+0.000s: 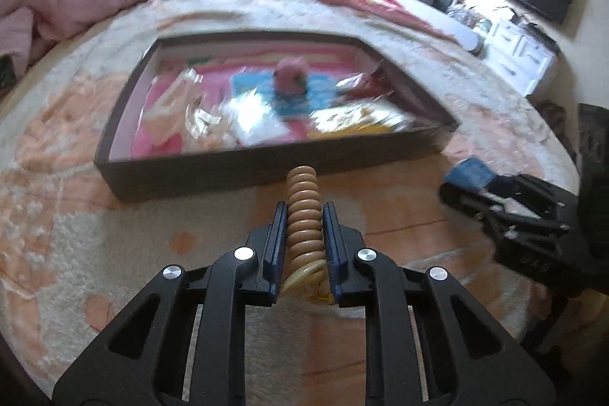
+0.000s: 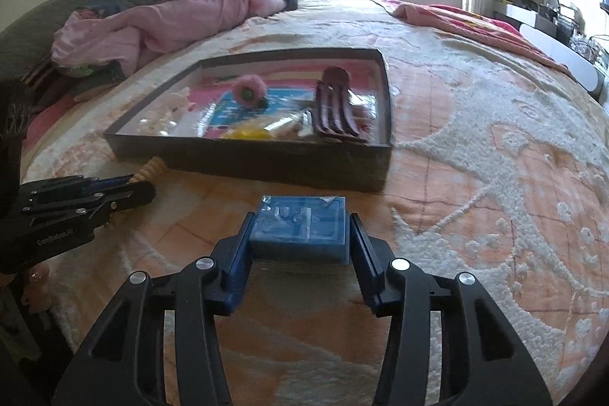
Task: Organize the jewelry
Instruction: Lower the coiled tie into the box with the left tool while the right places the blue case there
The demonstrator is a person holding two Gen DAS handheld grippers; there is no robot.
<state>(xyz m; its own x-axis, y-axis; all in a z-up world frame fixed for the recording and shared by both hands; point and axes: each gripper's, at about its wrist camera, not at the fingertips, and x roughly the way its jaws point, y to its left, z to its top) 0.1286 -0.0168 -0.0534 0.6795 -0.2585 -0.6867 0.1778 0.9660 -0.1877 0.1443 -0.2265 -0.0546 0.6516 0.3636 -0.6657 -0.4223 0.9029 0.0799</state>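
A: Quick status — what's each tool got?

B: Left tool (image 1: 304, 246) is clamped on a tan coiled bracelet (image 1: 303, 212), pads squeezed on both sides, coil sticking out fwd toward the tray. Right tool (image 2: 300, 234) has a small blue jewelry box (image 2: 300, 225) between its fingers, clear wrap on it. Pads look pressed on the box's two sides, so I'd call it gripped.

A: Where's all that sitting?

B: On the bed (image 2: 475, 155), peach/cream fuzzy blanket. Both tools are just in front of the dark shallow tray (image 2: 266, 162), near its front wall. Can't tell if the box is lifted or resting on the blanket.

A: Why hold them like that?

B: My guess: both pieces grabbed side-on so they can go over the tray wall and get dropped inside. Side grip on the coil keeps it from uncoiling or slipping.

A: What's in the tray already?

B: Pink fuzzy hair thing (image 2: 249, 92), a dark maroon claw clip (image 2: 335, 105) at the right end, something yellow (image 2: 247, 132) near the front, plus clear plastic packets, all on a pink/blue liner. Left view's blurred, so no finer detail. No dividers visible: one open compartment.

A: Anything else near?

B: Pink quilt (image 2: 171, 18) bunched at the head of the bed, well apart from the tray.
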